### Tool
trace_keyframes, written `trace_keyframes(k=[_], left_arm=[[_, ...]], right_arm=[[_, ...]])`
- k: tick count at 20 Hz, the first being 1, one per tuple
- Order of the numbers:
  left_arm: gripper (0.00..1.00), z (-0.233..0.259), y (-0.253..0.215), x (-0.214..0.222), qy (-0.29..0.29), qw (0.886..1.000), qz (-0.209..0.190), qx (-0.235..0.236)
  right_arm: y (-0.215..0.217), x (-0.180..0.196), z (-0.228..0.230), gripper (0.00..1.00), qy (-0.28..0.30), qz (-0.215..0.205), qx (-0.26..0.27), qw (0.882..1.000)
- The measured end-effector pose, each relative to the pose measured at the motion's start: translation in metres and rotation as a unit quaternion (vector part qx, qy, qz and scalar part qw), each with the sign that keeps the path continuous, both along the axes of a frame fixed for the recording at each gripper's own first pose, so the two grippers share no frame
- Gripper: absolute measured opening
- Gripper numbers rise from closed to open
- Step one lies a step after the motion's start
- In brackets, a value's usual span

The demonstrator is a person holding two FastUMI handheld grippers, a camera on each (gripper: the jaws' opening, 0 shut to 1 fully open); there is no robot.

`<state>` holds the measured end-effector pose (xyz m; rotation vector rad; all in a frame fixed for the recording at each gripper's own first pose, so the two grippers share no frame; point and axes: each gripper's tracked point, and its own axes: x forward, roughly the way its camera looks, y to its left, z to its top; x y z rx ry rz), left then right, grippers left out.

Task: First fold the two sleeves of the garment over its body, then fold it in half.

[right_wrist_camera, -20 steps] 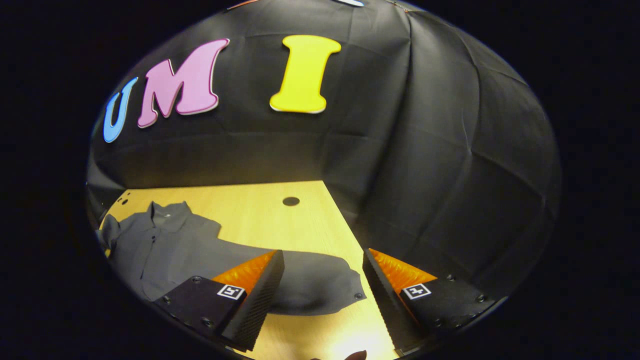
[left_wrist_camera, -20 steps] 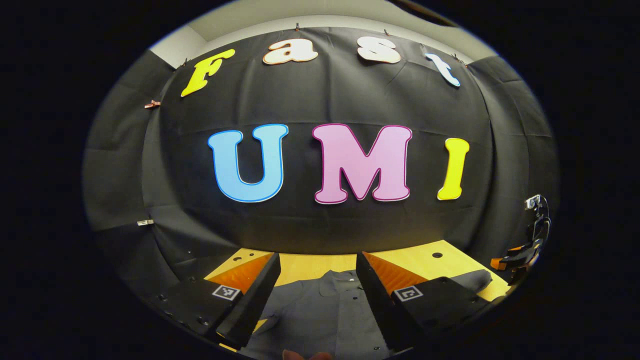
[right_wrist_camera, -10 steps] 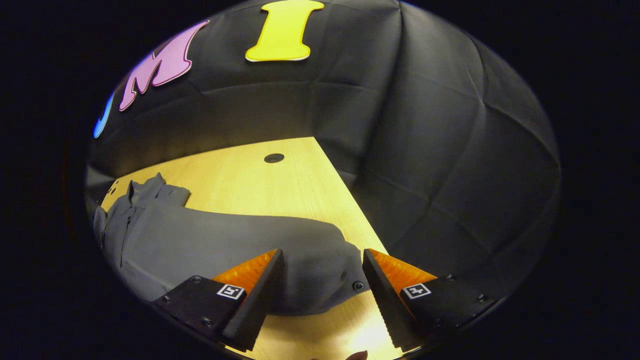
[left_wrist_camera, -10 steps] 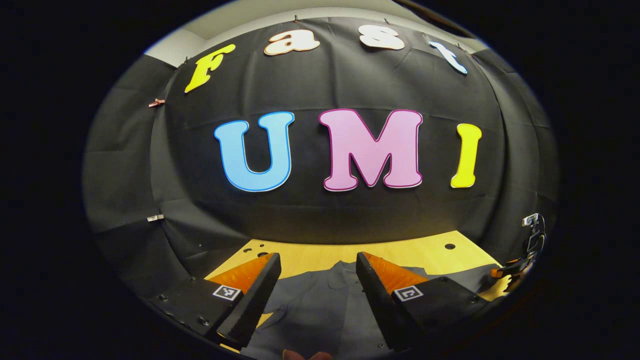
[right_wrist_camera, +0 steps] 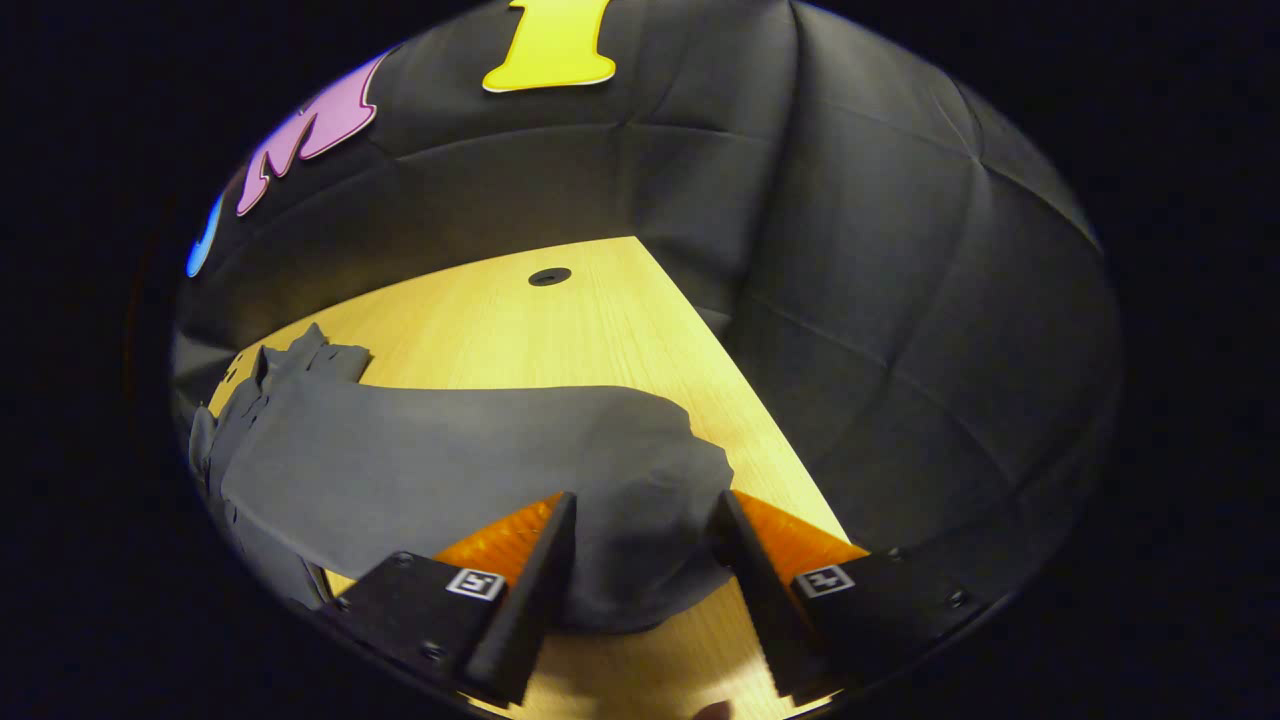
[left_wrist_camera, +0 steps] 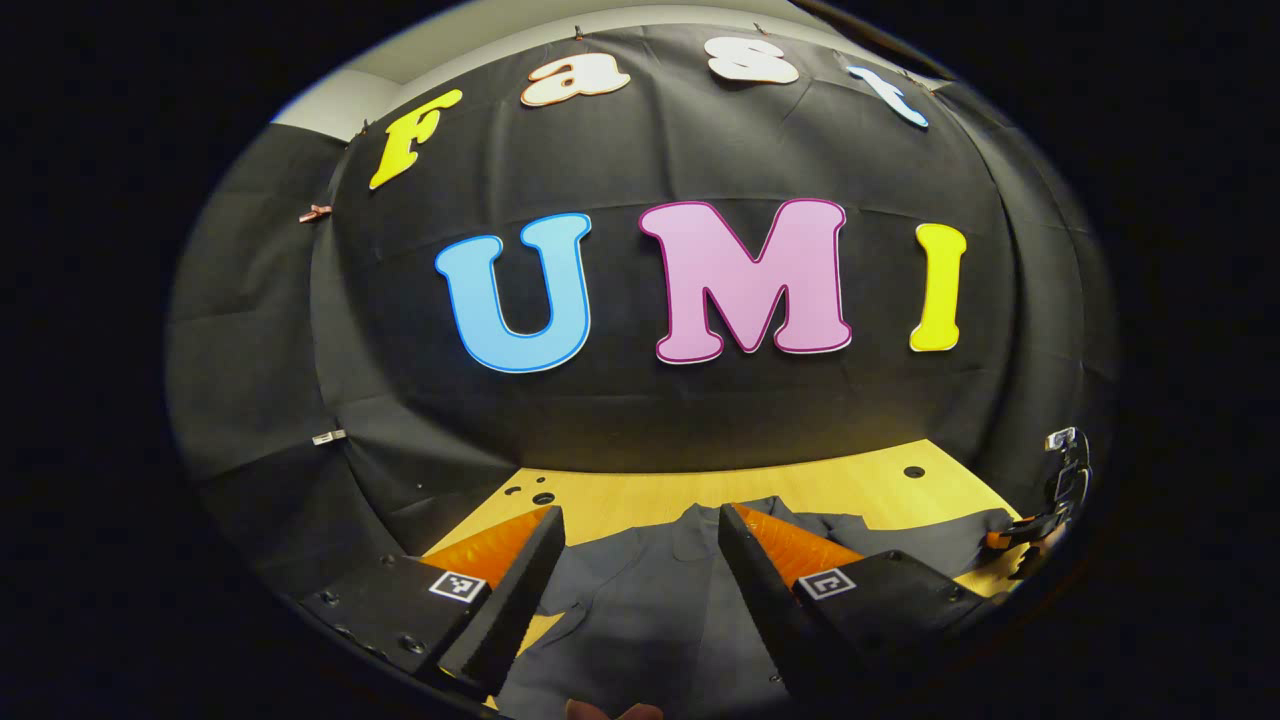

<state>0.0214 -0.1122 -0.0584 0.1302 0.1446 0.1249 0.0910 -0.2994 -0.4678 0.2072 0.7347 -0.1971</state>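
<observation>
On the light wooden tabletop (right_wrist_camera: 560, 330) lies the dark grey buttoned shirt of thin woven cloth (right_wrist_camera: 420, 460), spread flat with its collar toward the far edge and one long sleeve (right_wrist_camera: 640, 450) stretched out sideways. In the right gripper view the right gripper (right_wrist_camera: 640, 560) sits low over the rounded cuff end of that sleeve, its fingers spread with the cloth lying between them; the pads flank the fabric but do not yet press on it. In the left gripper view the left gripper (left_wrist_camera: 640, 570) hangs above the shirt's chest (left_wrist_camera: 650, 600), fingers also spread and holding nothing, with the collar (left_wrist_camera: 700, 520) just beyond their tips. At the far right of that same view the other gripper (left_wrist_camera: 1040, 520) shows beside the sleeve's end.

Judged from this, the first sleeve fold is only starting, so most of the task remains. The likeliest slip is a shallow bite: if the fingers close on the top layer alone, or on the very edge of the cuff, the thin cloth may slide out once lifted and the sleeve would drop short of the body. Closing too low could scrape the fingertips on the wood instead of gathering fabric. Dragging rather than lifting the sleeve could tug the whole shirt across the smooth table and skew it, spoiling the later half fold. With the left gripper not pinning the body, nothing anchors the shirt against that pull
</observation>
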Motion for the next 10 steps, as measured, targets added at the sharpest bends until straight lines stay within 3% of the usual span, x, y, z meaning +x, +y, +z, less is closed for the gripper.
trace_keyframes(k=[2,3,5,10], left_arm=[[0.97,0.001,0.006,-0.009,0.002,1.000,0.008,0.001],[0.98,0.004,0.010,-0.015,0.000,1.000,0.013,0.001],[0.98,0.010,0.018,-0.025,-0.005,1.000,0.019,0.006],[0.98,0.014,0.049,-0.044,-0.014,0.999,0.039,0.008]], right_arm=[[0.006,0.001,0.001,0.54,-0.009,0.012,0.013,1.000],[0.003,0.008,0.000,0.15,-0.011,0.004,0.019,1.000],[-0.003,0.002,0.005,0.09,-0.008,-0.023,0.023,0.999],[-0.046,-0.002,0.077,0.08,-0.079,-0.103,-0.021,0.991]])
